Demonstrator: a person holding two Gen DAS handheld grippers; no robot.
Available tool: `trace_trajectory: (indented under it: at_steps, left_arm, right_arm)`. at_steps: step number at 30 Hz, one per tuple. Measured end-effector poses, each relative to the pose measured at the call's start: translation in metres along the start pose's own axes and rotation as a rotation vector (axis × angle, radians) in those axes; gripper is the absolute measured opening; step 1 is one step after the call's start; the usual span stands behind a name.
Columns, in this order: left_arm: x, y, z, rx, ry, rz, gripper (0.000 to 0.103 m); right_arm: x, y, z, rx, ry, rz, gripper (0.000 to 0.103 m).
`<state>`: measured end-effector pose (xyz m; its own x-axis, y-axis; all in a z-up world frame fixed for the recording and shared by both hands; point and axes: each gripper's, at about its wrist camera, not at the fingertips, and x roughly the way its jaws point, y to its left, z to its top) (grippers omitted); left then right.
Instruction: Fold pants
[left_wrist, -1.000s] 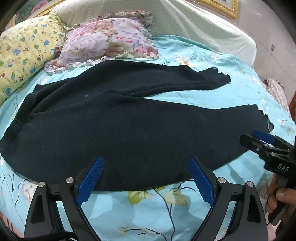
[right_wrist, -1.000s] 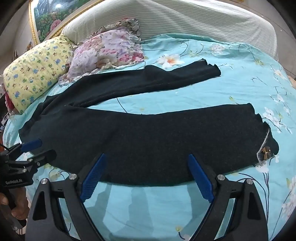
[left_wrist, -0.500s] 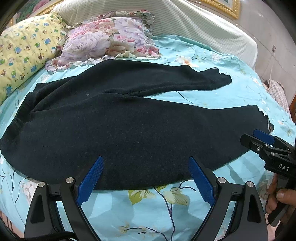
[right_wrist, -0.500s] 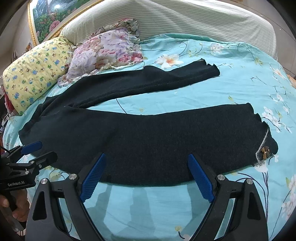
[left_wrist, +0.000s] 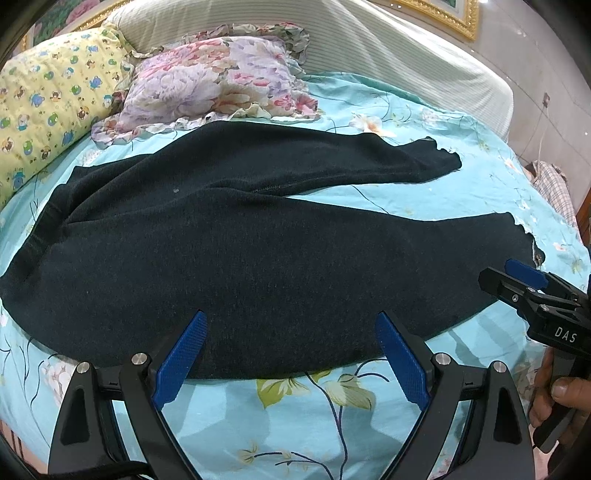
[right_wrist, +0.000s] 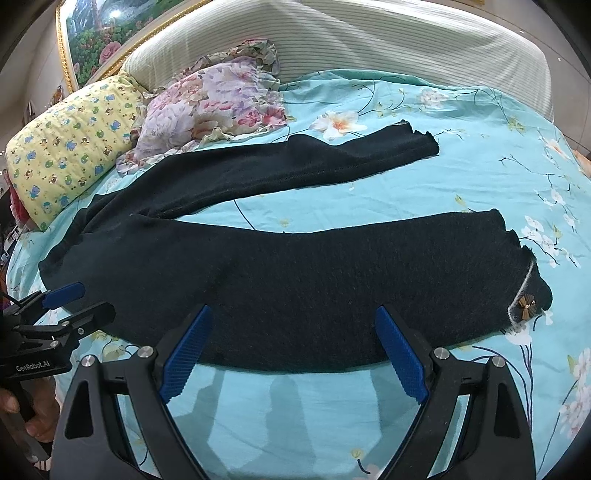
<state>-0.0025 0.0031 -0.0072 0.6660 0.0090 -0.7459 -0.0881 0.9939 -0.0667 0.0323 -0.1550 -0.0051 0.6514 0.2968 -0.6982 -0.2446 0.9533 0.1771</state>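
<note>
The dark pants (right_wrist: 295, 273) lie flat on the bed (right_wrist: 461, 192), legs spread apart. Both the left gripper (left_wrist: 291, 350) and the right gripper (right_wrist: 291, 347) hang wide open and empty at the near leg's edge. A shallow pinch risks catching one layer. Bare sheet lies between the legs; pillows (left_wrist: 207, 81) crowd the far leg.

floral bed (left_wrist: 424, 192) under dark pants (left_wrist: 258, 258) (two pillows (right_wrist: 214, 99) behind)

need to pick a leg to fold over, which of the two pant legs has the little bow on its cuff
The near leg of the dark knit pants, the one lying just ahead of the right claw. Its cuff carries a small brown bow; the far leg by the floral pillow ends plain.
</note>
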Motion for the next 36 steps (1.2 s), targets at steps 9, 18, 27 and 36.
trace_trajectory:
  at_steps: [9,18,27,36]
  left_arm:
    - [0.000,-0.001,0.000,0.008,-0.001,-0.006,0.093]
    - [-0.003,-0.001,0.000,0.012,-0.015,-0.025,0.093]
    - [0.004,0.001,0.002,0.000,0.026,-0.064,0.092]
    - [0.008,-0.001,0.007,0.024,0.039,-0.077,0.092]
  right_arm:
    - [0.000,0.003,-0.002,-0.002,0.002,0.001,0.090]
    - [-0.002,0.007,-0.002,-0.006,0.003,0.003,0.090]
    - [-0.003,0.008,-0.002,-0.002,0.004,0.006,0.090]
    - [-0.004,0.006,0.006,0.014,0.003,0.011,0.090]
